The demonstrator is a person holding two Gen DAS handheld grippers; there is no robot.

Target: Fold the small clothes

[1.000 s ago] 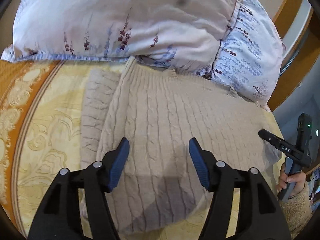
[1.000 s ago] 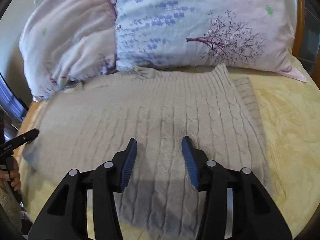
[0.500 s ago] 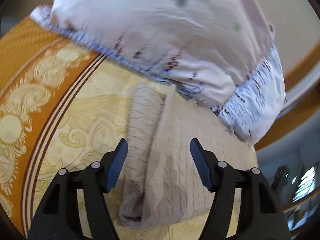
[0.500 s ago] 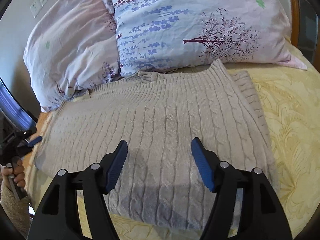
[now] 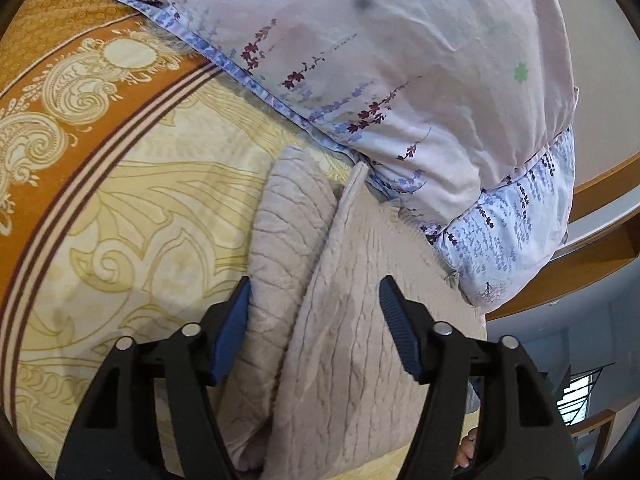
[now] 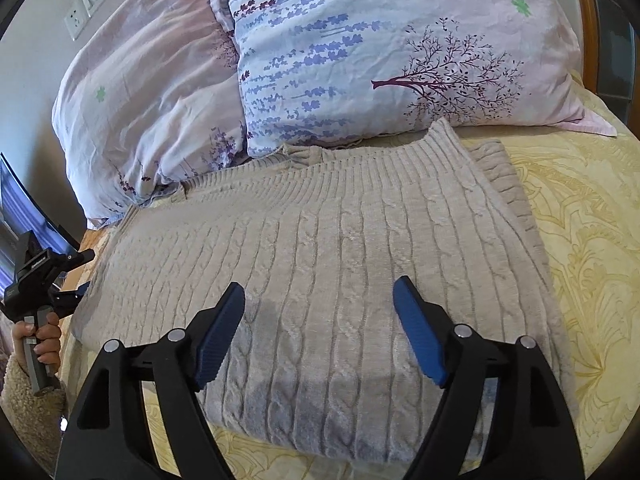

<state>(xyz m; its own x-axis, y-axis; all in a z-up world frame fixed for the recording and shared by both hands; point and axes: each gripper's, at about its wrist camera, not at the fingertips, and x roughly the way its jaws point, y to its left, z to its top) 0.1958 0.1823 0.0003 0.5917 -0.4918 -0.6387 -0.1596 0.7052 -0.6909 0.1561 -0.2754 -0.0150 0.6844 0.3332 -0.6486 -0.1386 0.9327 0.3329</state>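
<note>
Right wrist view shows a beige knit sweater (image 6: 328, 264) lying folded and flat on the yellow bed (image 6: 592, 240), its top edge touching two flowery pillows (image 6: 380, 48). The right tongs (image 6: 320, 332) hang over the sweater with their blue pads apart and opening wider, holding nothing. The left tongs (image 5: 312, 328), seen in the left wrist view, are over the sweater's folded side edge, closing a little, with no cloth pinched. A hand (image 6: 40, 332) grips their handle.
</note>
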